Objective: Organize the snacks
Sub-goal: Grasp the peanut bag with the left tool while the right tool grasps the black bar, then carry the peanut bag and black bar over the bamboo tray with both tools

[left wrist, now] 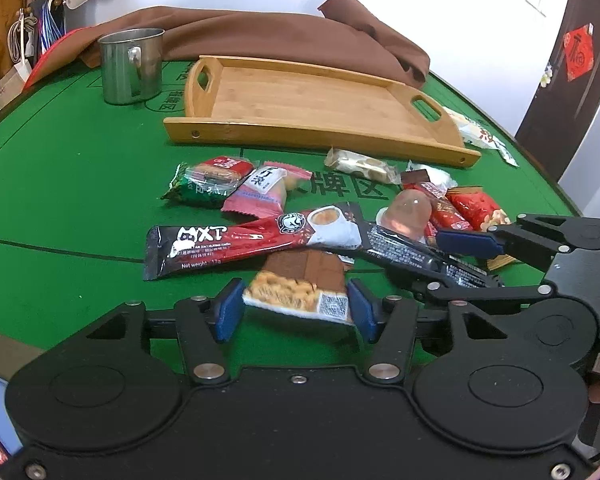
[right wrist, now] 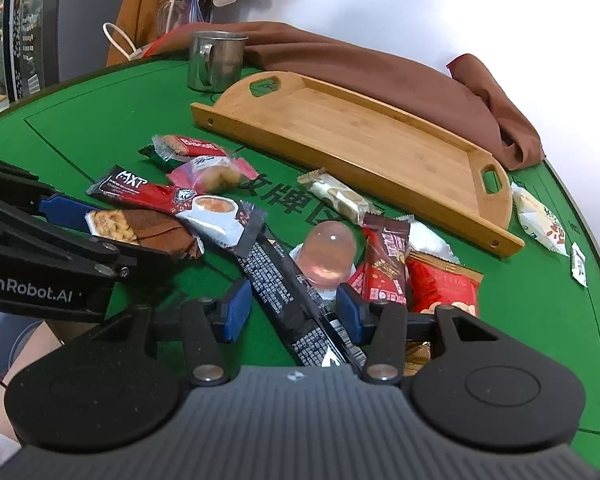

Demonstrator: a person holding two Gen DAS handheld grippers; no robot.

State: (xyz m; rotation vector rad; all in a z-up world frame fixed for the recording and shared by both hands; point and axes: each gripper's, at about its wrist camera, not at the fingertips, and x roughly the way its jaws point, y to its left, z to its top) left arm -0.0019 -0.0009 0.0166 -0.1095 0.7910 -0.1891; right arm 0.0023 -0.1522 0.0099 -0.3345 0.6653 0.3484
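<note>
A brown wafer bar packet (left wrist: 296, 288) lies flat on the green table between the blue pads of my left gripper (left wrist: 296, 312), which stands open; the packet's edges sit close to both pads. From the right wrist view the same packet (right wrist: 140, 232) rests partly under a long black-and-red coffee sachet (right wrist: 204, 208). My right gripper (right wrist: 293, 310) is open, and the sachet's black end runs slantwise between its pads without being pressed. A clear pink jelly cup (right wrist: 328, 256) stands just beyond its right pad. The wooden tray (left wrist: 312, 136) behind the pile holds nothing.
Several more packets lie scattered before the tray: a red biscuit pack (left wrist: 220, 170), a pink one (left wrist: 264, 194), a white bar (left wrist: 360, 164), red packs (left wrist: 468, 208). A white packet (right wrist: 540, 216) lies past the tray's right end. A steel mug (left wrist: 130, 66) and brown cloth (left wrist: 280, 36) sit behind.
</note>
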